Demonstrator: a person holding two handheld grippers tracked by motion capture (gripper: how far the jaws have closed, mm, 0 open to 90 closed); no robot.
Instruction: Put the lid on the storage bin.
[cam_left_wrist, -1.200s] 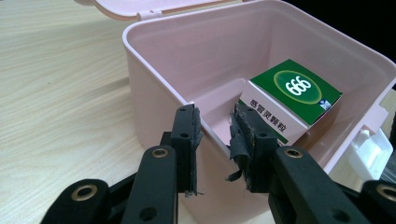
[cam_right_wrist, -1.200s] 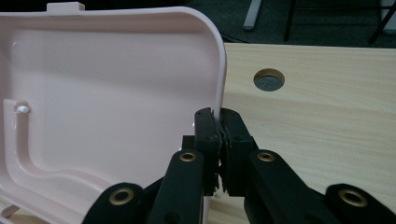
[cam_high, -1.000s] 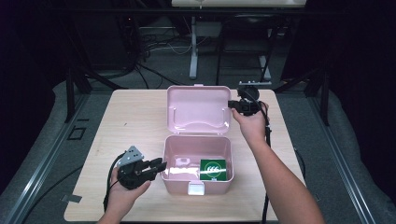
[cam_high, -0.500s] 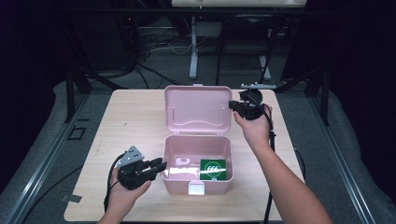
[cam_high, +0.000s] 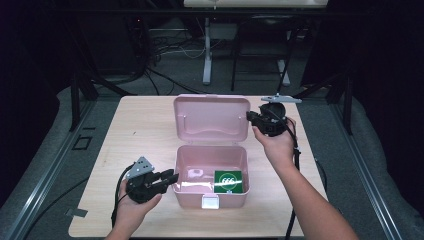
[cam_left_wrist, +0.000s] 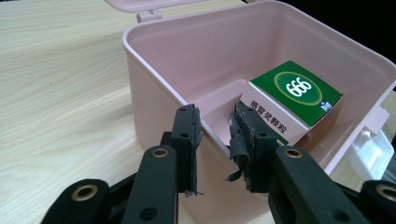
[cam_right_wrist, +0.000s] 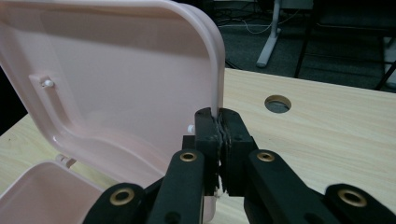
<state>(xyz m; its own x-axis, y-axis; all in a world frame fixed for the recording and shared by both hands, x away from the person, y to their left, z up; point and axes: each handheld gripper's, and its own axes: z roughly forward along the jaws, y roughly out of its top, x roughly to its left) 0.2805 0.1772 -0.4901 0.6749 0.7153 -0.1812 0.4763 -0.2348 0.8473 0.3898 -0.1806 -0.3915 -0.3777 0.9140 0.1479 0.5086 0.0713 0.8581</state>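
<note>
A pink plastic box (cam_high: 192, 197) (cam_left_wrist: 154, 93) stands open on the wooden table (cam_high: 140, 130). Its lid (cam_high: 212, 117) (cam_right_wrist: 116, 70) is tipped up behind it. Inside, at the right, lies a green and white carton (cam_high: 228, 181) (cam_left_wrist: 299, 88) marked 666. My left gripper (cam_high: 170, 177) (cam_left_wrist: 215, 116) straddles the box's left wall, one jaw outside and one inside, closed on the rim. At the lid's right edge, my right gripper (cam_high: 251, 117) (cam_right_wrist: 219, 116) pinches the rim with its jaws together.
A white latch (cam_high: 210, 202) (cam_left_wrist: 369, 149) sits on the box's front wall. The table has a round cable hole (cam_right_wrist: 277, 103) behind the lid. Beyond the table's far edge are dark floor, cables and a stand leg (cam_high: 206, 55).
My right gripper has shifted slightly to the right while still holding the lid's edge. The left gripper and the box have stayed put.
</note>
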